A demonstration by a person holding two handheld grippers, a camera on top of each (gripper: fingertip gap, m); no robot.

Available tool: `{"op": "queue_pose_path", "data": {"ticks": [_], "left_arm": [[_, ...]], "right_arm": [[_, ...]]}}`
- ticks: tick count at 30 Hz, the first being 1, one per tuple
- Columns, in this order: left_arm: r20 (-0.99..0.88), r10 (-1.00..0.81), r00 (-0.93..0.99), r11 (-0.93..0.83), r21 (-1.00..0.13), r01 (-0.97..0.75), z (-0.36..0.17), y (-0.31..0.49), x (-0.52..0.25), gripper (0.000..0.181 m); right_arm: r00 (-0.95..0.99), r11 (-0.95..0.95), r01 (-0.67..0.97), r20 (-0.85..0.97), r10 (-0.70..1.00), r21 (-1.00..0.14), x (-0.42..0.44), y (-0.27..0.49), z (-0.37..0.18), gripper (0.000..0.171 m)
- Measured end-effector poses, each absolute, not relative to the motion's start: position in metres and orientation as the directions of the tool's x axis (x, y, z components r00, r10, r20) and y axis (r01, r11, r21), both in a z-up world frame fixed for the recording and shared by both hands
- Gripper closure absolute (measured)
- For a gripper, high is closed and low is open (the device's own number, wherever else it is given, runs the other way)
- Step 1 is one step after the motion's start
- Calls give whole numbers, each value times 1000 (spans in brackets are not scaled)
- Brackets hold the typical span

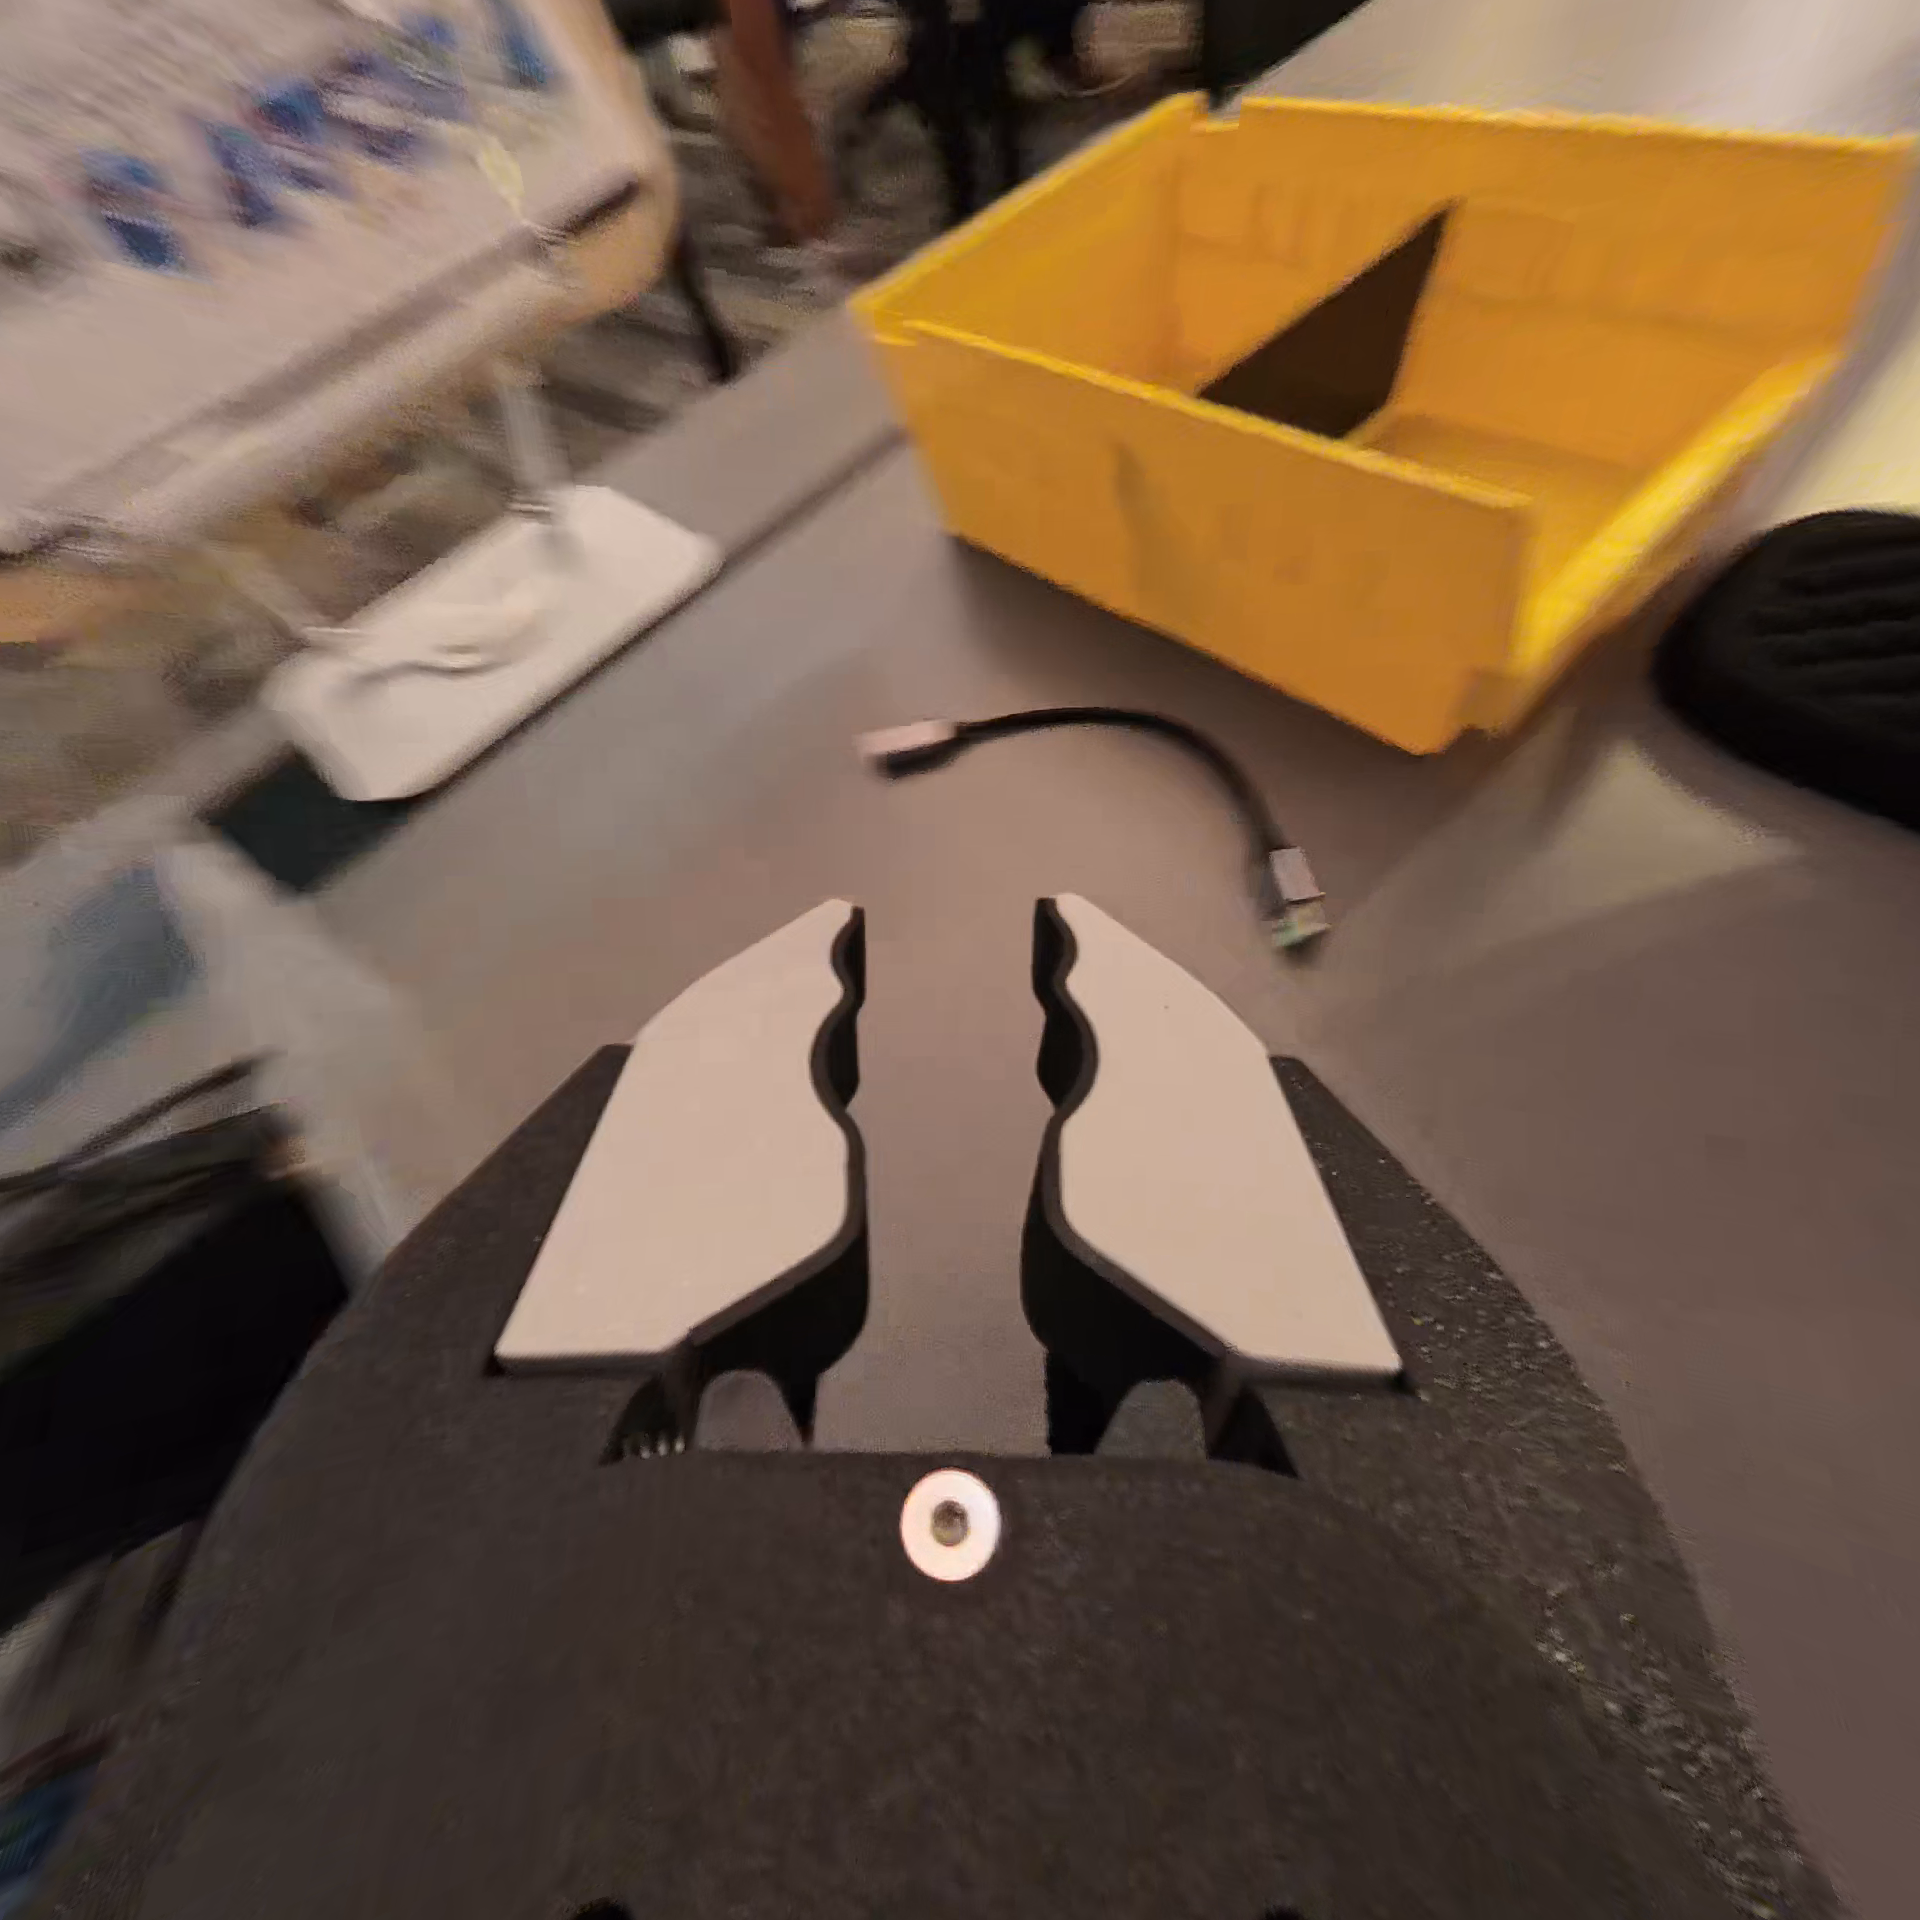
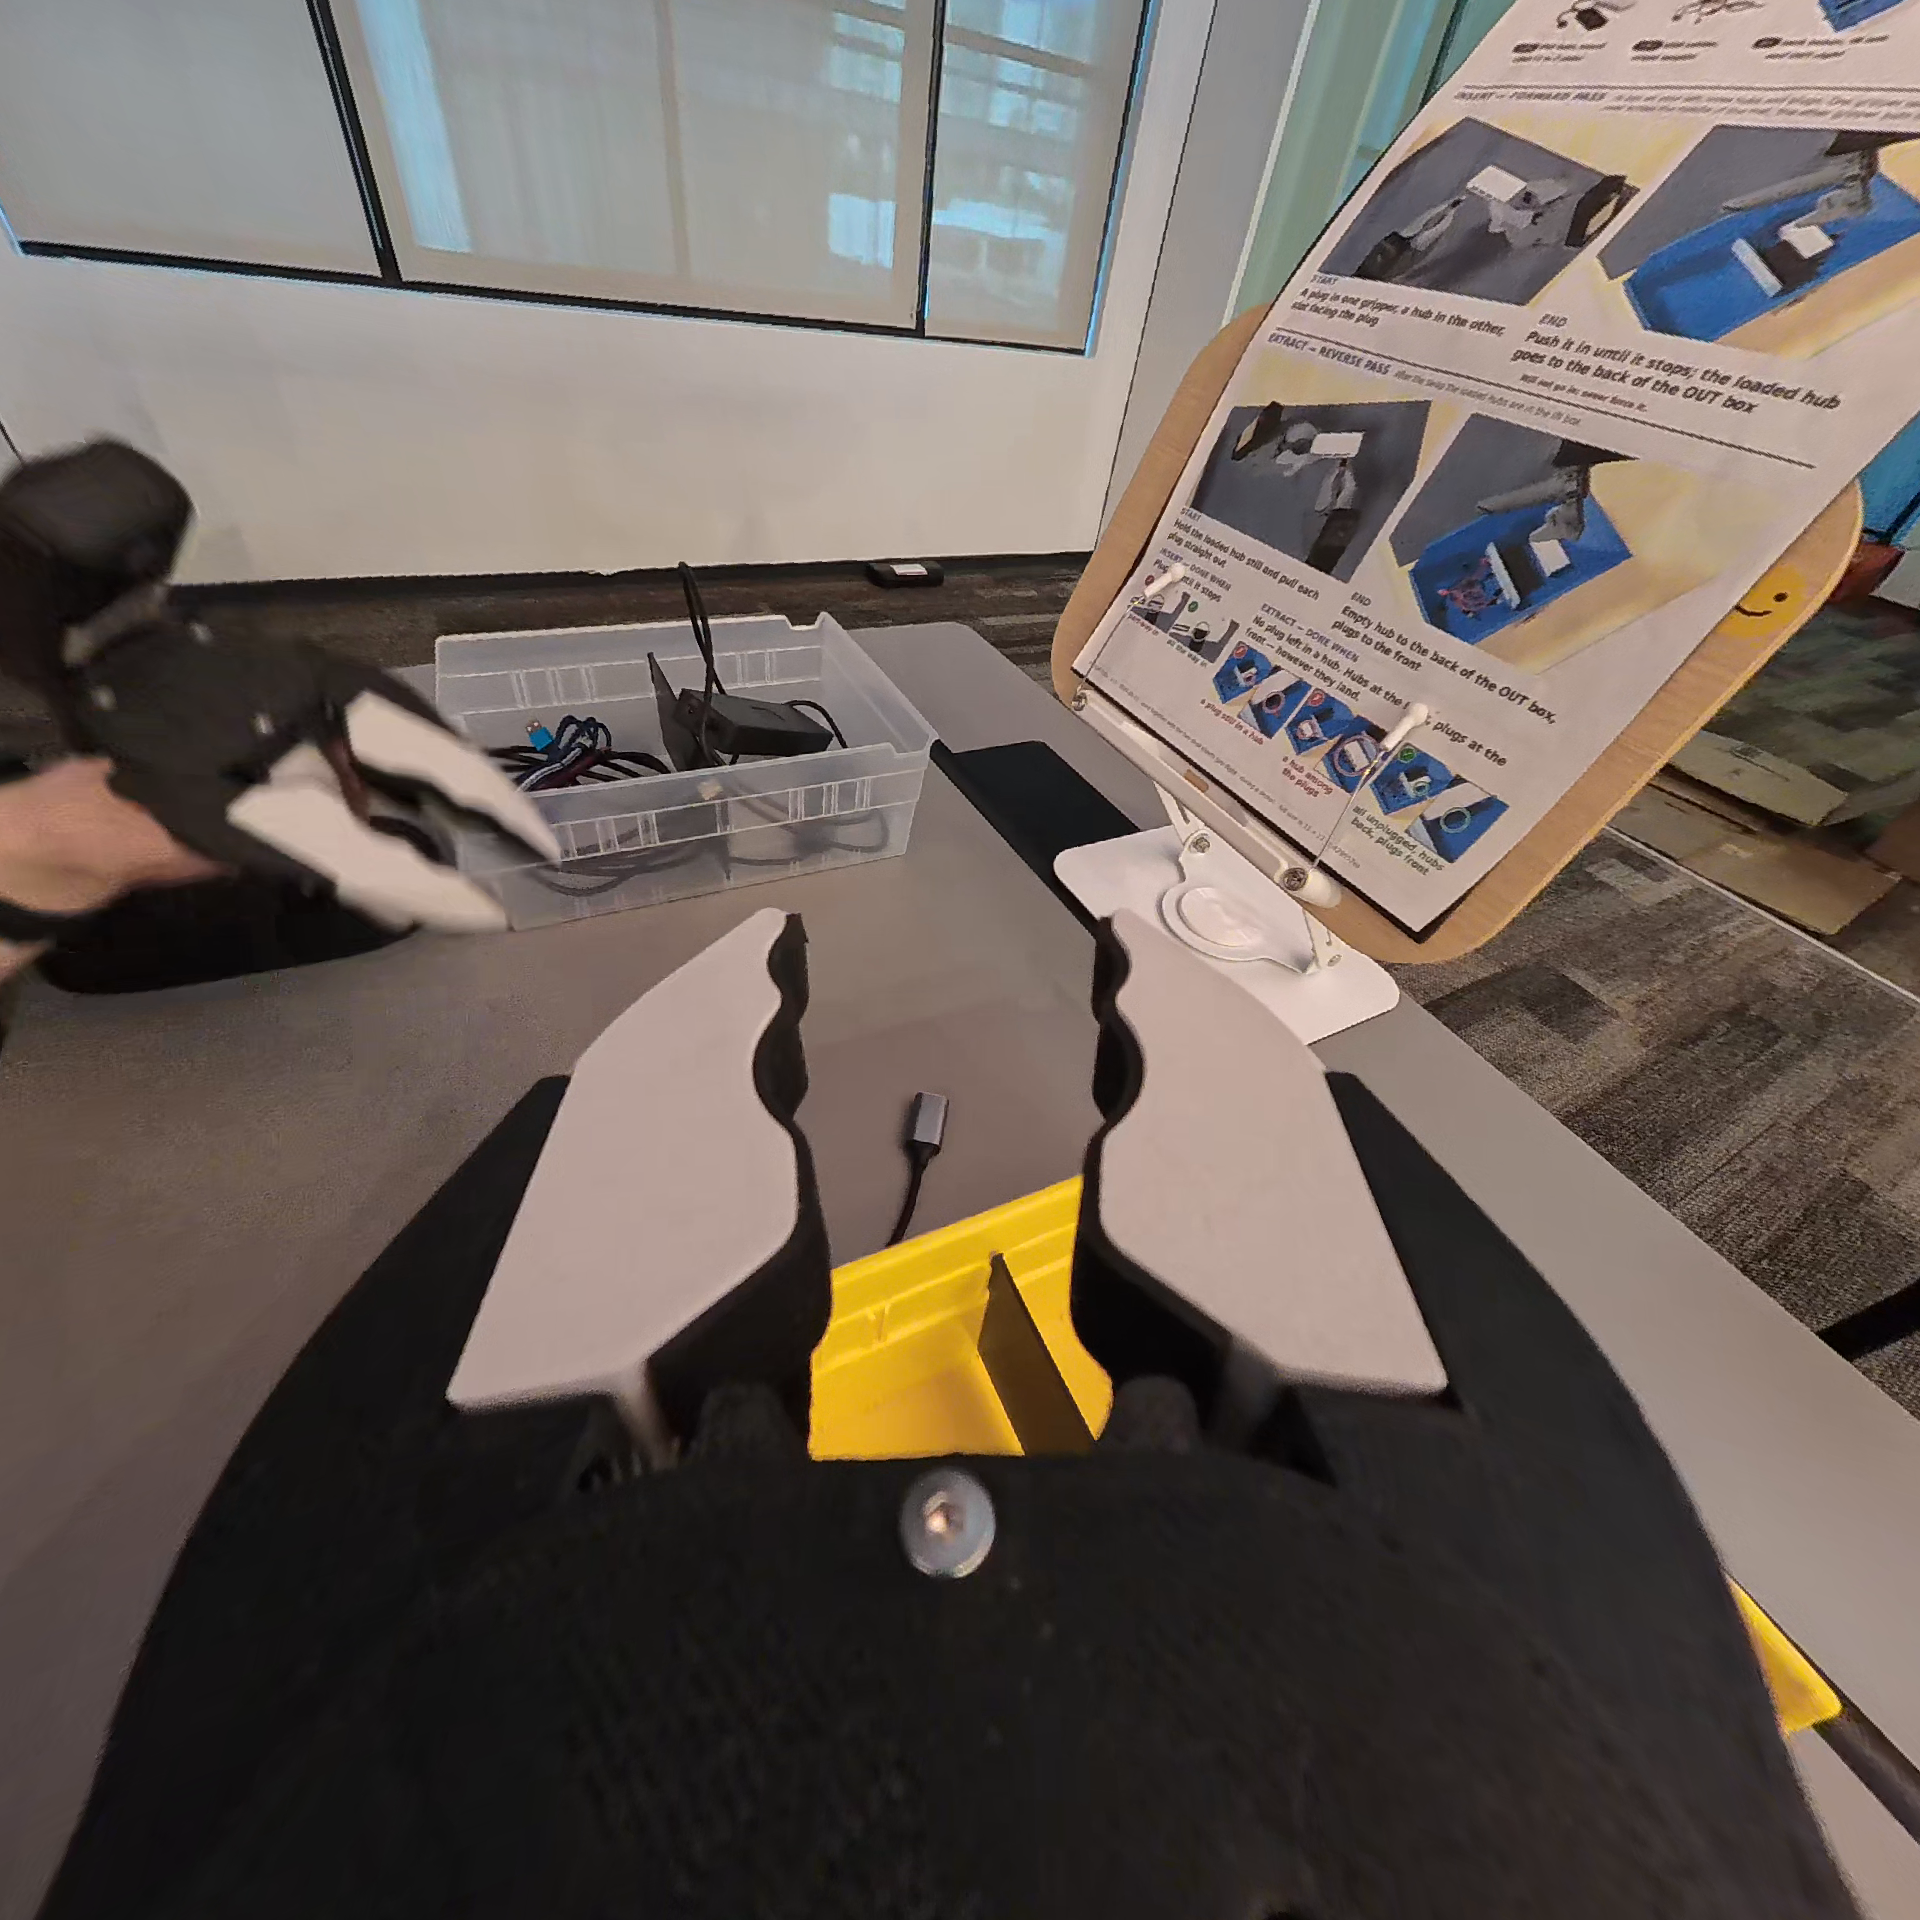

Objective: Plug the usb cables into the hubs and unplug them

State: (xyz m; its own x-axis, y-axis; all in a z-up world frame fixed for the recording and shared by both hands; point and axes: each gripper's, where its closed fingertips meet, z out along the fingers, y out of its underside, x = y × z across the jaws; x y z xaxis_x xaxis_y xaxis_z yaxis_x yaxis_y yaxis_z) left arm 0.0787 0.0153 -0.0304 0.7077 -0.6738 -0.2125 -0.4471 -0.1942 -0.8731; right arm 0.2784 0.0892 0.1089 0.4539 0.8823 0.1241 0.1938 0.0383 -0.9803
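A short black USB cable (image 1: 1143,740) lies on the grey table (image 1: 1558,1143), one plug to the left (image 1: 902,748) and one nearer me (image 1: 1294,906). My left gripper (image 1: 948,914) is open and empty, hovering just short of the cable. My right gripper (image 2: 951,935) is open and empty above the yellow bin (image 2: 914,1351); the cable's plug (image 2: 925,1117) shows between its fingers, on the table beyond the bin. A clear bin (image 2: 831,831) farther back holds a black hub (image 2: 758,717) and several cables. The left gripper (image 2: 520,873), blurred, is beside that bin.
The yellow bin (image 1: 1226,540) with a dark divider sits behind the cable. A black rounded object (image 1: 1808,665) lies at the right. A white stand (image 2: 1226,935) holding an instruction sheet (image 2: 1507,468) stands at the table's right edge. A person's hand (image 2: 62,842) holds the left gripper. There is about 25 centimetres between the tips of the two grippers. Both grippers' tips are roughly 30 centimetres from the black rounded object (image 1: 1808,665).
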Motion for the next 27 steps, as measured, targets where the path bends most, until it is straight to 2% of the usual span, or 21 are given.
{"op": "queue_pose_path", "data": {"ticks": [4, 9, 11, 14, 19, 24, 27], "left_arm": [[-508, -471, 721, -221, -724, -654, 0, 52, -38, 142], [-674, -448, 587, -312, -497, -810, -19, 92, -127, 137], [-697, -468, 543, -324, -437, -839, -34, 103, -137, 134], [-723, -437, 535, -358, -407, -841, -47, 122, -145, 134], [-734, -501, 458, -337, -321, -885, -56, 137, -141, 132], [-760, -545, 352, -321, -199, -926, -58, 140, -139, 136], [-751, -562, 347, -330, -181, -927, -55, 140, -138, 141]], "right_arm": [[460, 29, 195, 117, 880, -980, 280, 92, 107, 117], [471, 23, 213, 123, 873, -977, 279, 96, 104, 117], [474, 22, 223, 128, 871, -975, 279, 96, 102, 117], [476, 15, 234, 128, 870, -972, 279, 98, 99, 117], [489, -11, 247, 115, 865, -969, 281, 103, 91, 117], [486, -10, 255, 119, 866, -967, 281, 103, 90, 117], [483, -5, 262, 126, 866, -965, 280, 102, 90, 117]]}}
